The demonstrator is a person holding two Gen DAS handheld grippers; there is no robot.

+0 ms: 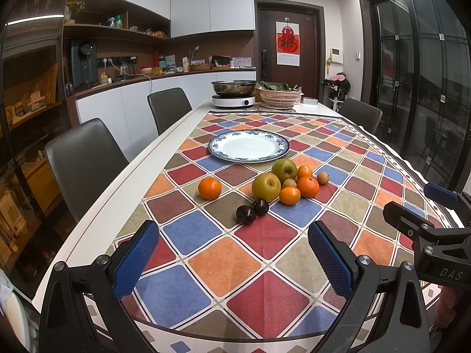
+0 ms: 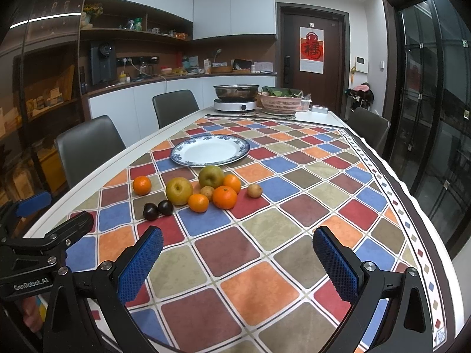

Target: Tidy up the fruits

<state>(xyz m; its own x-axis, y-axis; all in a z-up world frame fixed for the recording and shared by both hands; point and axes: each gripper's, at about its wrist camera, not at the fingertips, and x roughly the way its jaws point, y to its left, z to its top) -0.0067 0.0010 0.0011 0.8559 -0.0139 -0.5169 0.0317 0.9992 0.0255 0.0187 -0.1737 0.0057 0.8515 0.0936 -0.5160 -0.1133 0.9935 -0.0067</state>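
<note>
Fruits lie loose on the checked tablecloth near the middle of the tabletop, just in front of an empty plate. From left to right: a lone orange set apart toward the left edge; two dark, glossy plums touching each other; two round yellow-green pears with dimpled tops; three further oranges with pebbled skin, packed against the pears; and two small tan fruits, one wedged inside the cluster, the other just beside it on the right.

The plate is round, white porcelain with a blue patterned rim. Toward the far edge stand a steel pot on a white round cooker and a pink slatted basket of green leaves.

Left gripper: jaws spread wide, nothing between them, held over the near edge; its pads are blue with a dotted, rubbery texture on black frames. Right gripper: likewise wide and empty, over the near edge, with the same blue pads.

The left wrist view alone shows the lettering "DAS" on the right gripper's black body at the right margin. The right wrist view alone shows "GenRobot.AI" on the left gripper's body at the left margin, and the cloth's diamond-patterned border along the tabletop's right edge.
</note>
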